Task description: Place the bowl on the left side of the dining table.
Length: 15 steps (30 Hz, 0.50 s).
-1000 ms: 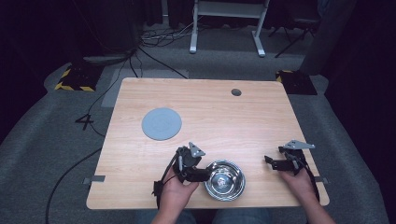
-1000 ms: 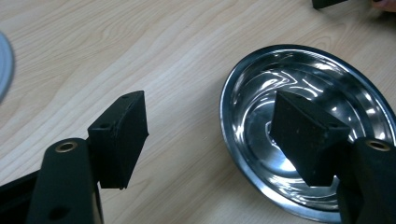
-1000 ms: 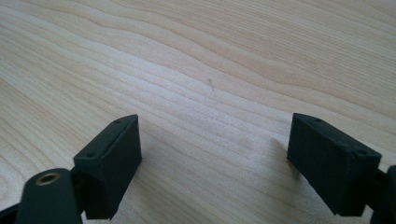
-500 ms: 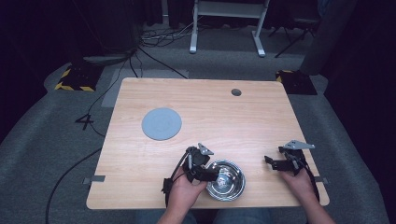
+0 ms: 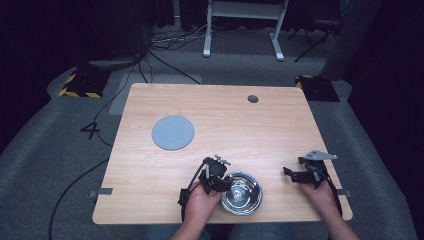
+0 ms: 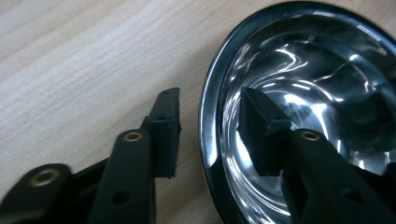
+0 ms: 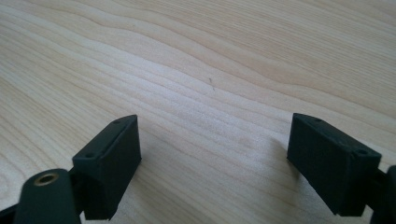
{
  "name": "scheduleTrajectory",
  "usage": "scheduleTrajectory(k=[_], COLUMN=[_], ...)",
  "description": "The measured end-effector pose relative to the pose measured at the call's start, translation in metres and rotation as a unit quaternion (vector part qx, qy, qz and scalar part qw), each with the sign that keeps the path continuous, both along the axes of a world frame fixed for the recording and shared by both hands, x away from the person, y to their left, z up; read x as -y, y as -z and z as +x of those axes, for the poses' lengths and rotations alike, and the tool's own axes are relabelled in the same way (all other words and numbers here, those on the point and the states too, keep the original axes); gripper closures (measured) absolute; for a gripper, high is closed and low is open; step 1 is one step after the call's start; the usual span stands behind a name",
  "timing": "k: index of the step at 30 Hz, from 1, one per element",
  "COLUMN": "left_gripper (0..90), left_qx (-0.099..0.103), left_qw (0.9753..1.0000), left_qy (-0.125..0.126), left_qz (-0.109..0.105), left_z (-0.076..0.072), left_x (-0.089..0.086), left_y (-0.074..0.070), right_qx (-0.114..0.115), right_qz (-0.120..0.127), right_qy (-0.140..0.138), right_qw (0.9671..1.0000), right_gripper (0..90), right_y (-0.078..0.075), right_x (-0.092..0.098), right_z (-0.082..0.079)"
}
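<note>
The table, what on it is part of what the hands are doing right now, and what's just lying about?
In use:
- metal bowl, near the table's front edge
- left gripper, open, one jaw outside the bowl's rim and one inside

Lying about:
- grey round mat, on the table's left half, apart from the bowl
- right gripper, open over bare table, nothing between its jaws

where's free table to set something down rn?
Free: the far strip beyond the grey disc, around the small hole; the middle between disc and right gripper; the near-left corner. Crowded: near edge, where the left gripper straddles the steel bowl rim.
</note>
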<state>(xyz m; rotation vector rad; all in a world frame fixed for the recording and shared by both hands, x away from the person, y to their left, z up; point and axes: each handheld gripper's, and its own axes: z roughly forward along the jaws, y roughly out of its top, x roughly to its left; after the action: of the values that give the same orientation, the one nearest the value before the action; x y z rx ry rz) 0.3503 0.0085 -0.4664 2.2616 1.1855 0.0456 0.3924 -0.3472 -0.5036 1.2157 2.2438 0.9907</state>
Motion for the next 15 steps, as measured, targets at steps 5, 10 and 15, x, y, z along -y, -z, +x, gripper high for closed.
scheduleTrajectory(k=[5,10,15], left_gripper=[71.3,76.3,79.4], left_qx=[-0.015,-0.020,-0.005], left_qw=[0.9999,0.9998,0.9996], left_qy=[0.003,0.006,-0.001], left_qz=[0.003,-0.001,-0.027], left_z=[0.0025,0.0029,-0.0005], left_x=[0.0009,0.0003,-0.0040], left_y=[0.0032,0.0029,-0.0049], right_qx=[0.001,0.000,0.000], right_qz=[-0.001,-0.001,-0.001], right_qy=[-0.002,-0.002,-0.002], right_qw=[1.0000,1.0000,1.0000], right_gripper=[17.6,17.6,17.7], right_y=[0.0001,0.0000,0.0000], right_x=[0.0003,0.0003,0.0003], right_z=[0.0000,-0.0001,-0.0002])
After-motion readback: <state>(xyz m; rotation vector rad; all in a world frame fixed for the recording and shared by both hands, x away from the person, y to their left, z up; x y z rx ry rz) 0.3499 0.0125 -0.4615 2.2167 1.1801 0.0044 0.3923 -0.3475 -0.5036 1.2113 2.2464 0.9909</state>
